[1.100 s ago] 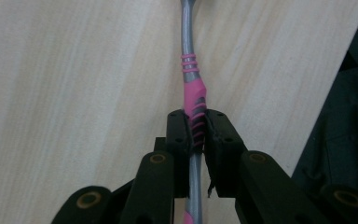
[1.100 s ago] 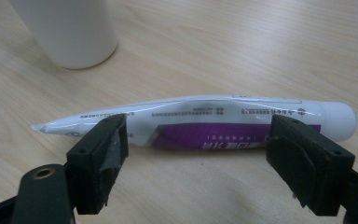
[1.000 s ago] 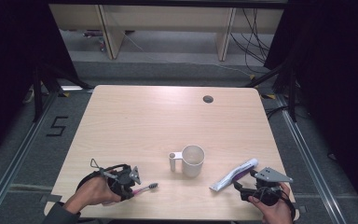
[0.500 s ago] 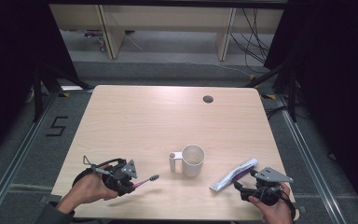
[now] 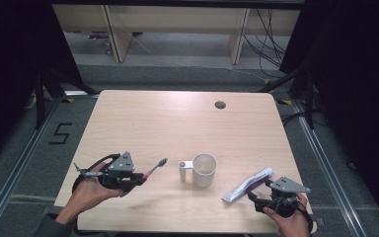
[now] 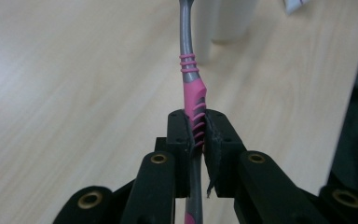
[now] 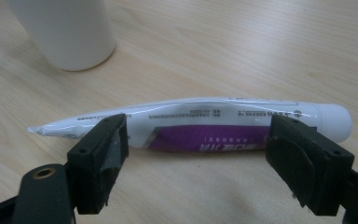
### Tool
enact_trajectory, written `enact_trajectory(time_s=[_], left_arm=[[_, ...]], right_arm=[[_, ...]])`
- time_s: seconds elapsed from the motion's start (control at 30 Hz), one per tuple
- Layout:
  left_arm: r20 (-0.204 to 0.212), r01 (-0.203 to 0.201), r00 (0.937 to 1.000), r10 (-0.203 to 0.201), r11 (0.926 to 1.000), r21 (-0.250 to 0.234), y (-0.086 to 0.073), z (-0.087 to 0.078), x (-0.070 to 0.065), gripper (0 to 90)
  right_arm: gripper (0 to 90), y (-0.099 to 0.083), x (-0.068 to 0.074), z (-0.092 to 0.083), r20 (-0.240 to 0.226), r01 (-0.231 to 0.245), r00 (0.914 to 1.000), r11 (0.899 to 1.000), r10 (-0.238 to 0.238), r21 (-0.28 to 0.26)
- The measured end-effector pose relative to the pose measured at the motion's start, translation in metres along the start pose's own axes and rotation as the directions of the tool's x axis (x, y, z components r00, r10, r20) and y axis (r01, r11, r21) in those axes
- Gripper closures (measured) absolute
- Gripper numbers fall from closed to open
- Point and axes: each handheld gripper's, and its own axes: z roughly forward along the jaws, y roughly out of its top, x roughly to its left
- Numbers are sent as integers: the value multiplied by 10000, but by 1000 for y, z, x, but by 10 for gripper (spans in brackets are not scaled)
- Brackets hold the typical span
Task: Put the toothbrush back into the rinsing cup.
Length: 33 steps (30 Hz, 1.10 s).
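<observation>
While the left gripper (image 5: 140,178) pinches the pink handle of the toothbrush (image 6: 192,100) and holds it above the table (image 5: 177,123), the bristle end points toward the white cup (image 5: 203,169). The right gripper (image 7: 205,158) has its jaws spread wide on both sides of the toothpaste tube (image 7: 205,126), which lies flat on the table just beside the cup.

Pale wooden table (image 5: 143,123) with a round cable hole (image 5: 220,104), standing on grey carpet marked with a taped "5" (image 5: 60,134); behind, light wooden furniture legs (image 5: 114,30), trailing cables (image 5: 271,34), and dark surroundings either side.
</observation>
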Motion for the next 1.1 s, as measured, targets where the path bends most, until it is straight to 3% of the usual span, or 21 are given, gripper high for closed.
enact_trajectory(time_s=[0.03, 0.07, 0.1, 0.13, 0.17, 0.2, 0.33, 0.37, 0.43, 0.53, 0.57, 0.6, 0.7, 0.77, 0.83, 0.9, 1.03, 1.07, 1.1], left_arm=[[-7, 188, 9998, -188, 9992, -355, 0, -1, 2, 803], [-158, 414, 9989, -433, 9934, -1066, -1, -3, 6, 804], [-158, 414, 9989, -433, 9934, -1066, -1, -3, 6, 804], [-308, 666, 9968, -735, 9806, -1843, -1, -4, 8, 804], [-161, 818, 9961, -868, 9761, -2016, -1, -5, 10, 804], [-161, 818, 9961, -868, 9761, -2016, -1, -5, 10, 804], [-505, 1200, 9886, -1415, 9459, -3013, 1, -8, 13, 805], [-505, 1200, 9886, -1415, 9459, -3013, 1, -8, 13, 805], [-659, 1106, 9880, -1397, 9377, -3295, 2, -7, 14, 805], [-681, 1220, 9850, -1588, 9181, -3770, 4, -5, 14, 806], [-644, 1211, 9850, -1602, 9068, -4037, 6, -3, 15, 807], [-644, 1211, 9850, -1602, 9068, -4037, 6, -3, 15, 807], [-601, 1400, 9807, -1858, 8835, -4471, 9, 0, 15, 807], [-479, 1403, 9815, -1852, 8671, -4779, 12, 3, 15, 808], [-564, 1420, 9794, -1937, 8604, -4895, 14, 4, 14, 808], [-507, 1434, 9793, -1962, 8477, -5107, 17, 6, 13, 809], [-278, 1470, 9817, -1886, 8416, -5198, 22, 11, 10, 809], [-392, 1394, 9814, -1879, 8384, -5269, 24, 13, 8, 810], [-218, 1394, 9837, -1787, 8328, -5357, 27, 15, 8, 810]], right_arm=[[219, 0, 3, 0, -51, -378, 9993, 9992, 378, 89], [220, 0, 0, 0, -78, -162, 9998, 9999, 163, 35], [220, 0, 1, 0, -37, -229, 9997, 9997, 229, 28], [220, 0, 1, 0, -8, -154, 9999, 9999, 154, 25], [220, 0, 0, 0, 51, 26, 10000, 10000, -25, -52], [220, 0, 0, 0, 51, 26, 10000, 10000, -25, -52], [220, 0, -1, 0, 72, 62, 10000, 10000, -62, 11], [220, 0, -1, 0, 72, 62, 10000, 10000, -62, 11], [220, 0, -1, 0, 150, 136, 9998, 9999, -134, -87], [220, 0, -1, 0, 59, 79, 10000, 10000, -79, 6], [220, 0, 0, 1, 59, 64, 10000, 10000, -64, -42], [220, 0, 0, 1, 59, 64, 10000, 10000, -64, -42], [221, 0, -1, 0, 58, 62, 10000, 10000, -62, -1], [221, 0, -1, 0, 57, 65, 10000, 10000, -65, -7], [221, 0, -1, 1, 42, 21, 10000, 10000, -21, -44], [221, 0, -1, 1, 42, 19, 10000, 10000, -19, -63], [221, 0, -1, 1, 35, 21, 10000, 10000, -21, -64], [221, 0, -1, 1, 40, 31, 10000, 10000, -31, -54], [221, 0, -1, 1, 30, 44, 10000, 10000, -43, -60]])
